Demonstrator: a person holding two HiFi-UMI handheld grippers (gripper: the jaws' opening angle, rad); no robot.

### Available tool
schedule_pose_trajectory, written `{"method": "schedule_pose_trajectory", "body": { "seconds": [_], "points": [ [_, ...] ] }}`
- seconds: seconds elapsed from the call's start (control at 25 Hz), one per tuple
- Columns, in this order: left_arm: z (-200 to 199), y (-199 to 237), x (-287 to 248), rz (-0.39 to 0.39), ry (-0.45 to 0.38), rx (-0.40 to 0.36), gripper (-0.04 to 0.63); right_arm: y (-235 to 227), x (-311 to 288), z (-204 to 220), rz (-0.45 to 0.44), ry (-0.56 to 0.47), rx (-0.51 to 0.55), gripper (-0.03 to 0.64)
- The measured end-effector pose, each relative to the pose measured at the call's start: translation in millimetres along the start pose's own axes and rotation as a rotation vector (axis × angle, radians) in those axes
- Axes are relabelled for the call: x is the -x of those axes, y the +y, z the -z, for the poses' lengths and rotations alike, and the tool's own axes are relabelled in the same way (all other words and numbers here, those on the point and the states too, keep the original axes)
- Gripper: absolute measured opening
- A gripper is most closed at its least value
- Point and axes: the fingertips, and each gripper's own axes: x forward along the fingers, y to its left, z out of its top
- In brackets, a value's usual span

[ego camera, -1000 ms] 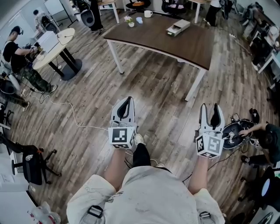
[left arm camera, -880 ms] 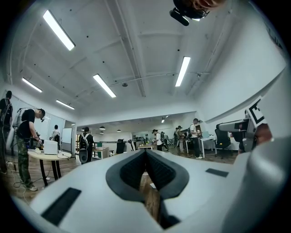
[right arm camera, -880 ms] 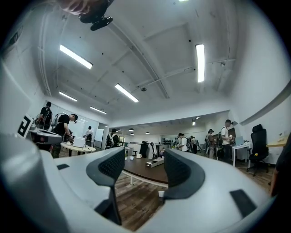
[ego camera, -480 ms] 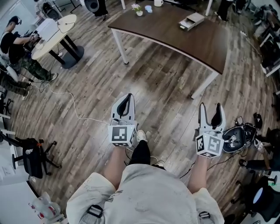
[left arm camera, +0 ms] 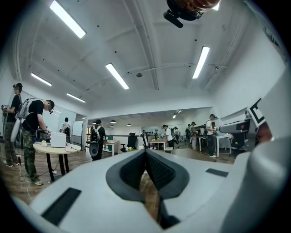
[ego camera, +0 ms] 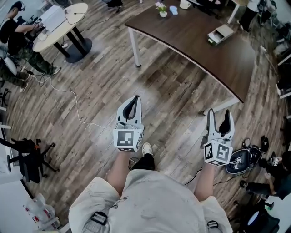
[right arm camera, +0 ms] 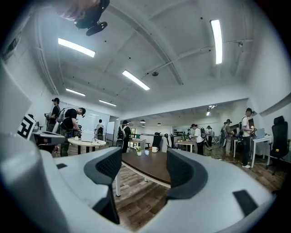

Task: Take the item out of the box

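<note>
Box (ego camera: pixel 220 34) on table (ego camera: pixel 191 45) | well ahead-right of left claw (ego camera: pixel 134 100) | apart

Dark table (ego camera: pixel 191 38), white mug (ego camera: pixel 184 4), round table (ego camera: pixel 75 20)

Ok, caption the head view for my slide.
Person facing a dark brown curved table bearing a small pale box, left gripper shut, right gripper open.

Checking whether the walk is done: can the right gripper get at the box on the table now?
Probably not: the right gripper, open and empty, hangs over floor short of the table, with the box far across it. Nothing blocks the way.
</note>
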Motion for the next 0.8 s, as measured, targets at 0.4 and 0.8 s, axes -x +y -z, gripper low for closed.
{"method": "schedule_pose_trajectory", "body": {
  "seconds": [0.4,0.8],
  "points": [
    [-22.1,110.1,-55.1,-0.077,-0.045,-0.015,0.002,66.7,-114.9,-22.8,-0.066,-0.042,-0.006,0.307],
    [-21.2,119.7,-127.9,-0.076,-0.035,-0.034,0.002,49.8,-193.9,-14.4,-0.083,-0.072,-0.036,0.304]
  ]
}}
